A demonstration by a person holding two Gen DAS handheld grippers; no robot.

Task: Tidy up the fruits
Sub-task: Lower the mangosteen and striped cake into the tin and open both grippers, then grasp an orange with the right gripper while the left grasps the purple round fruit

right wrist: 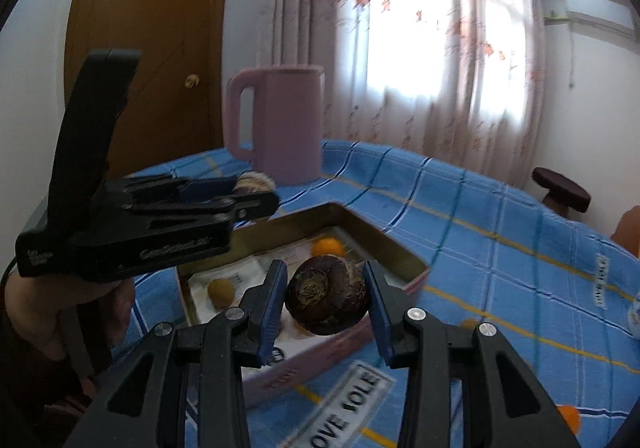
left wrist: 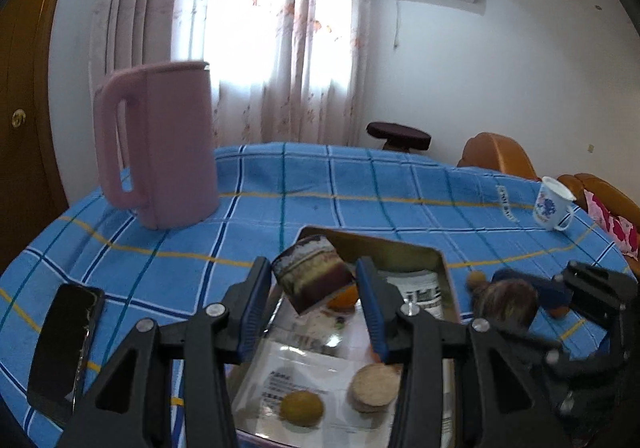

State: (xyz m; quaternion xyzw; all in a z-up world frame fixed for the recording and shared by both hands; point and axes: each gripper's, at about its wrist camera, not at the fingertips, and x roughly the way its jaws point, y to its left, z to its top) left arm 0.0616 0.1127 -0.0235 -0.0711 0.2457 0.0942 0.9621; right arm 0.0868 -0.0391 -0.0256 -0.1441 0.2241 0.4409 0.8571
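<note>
Left gripper [left wrist: 314, 284] jaws clamp a striped brown fruit [left wrist: 314, 274] and right gripper [right wrist: 326, 298] jaws clamp a dark round fruit [right wrist: 326, 294], both above the open tin [right wrist: 384, 244] on the desk [right wrist: 500, 248].

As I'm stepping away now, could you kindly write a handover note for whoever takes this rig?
Left gripper: shut on a brown striped chunk, near the open metal tin.
Right gripper: shut on a dark brown round fruit, near the tin.
Done: one small orange fruit and one yellow-green round fruit lie in the tin.
Left: place both held pieces; gather loose orange fruits off the blue checked cloth.
</note>
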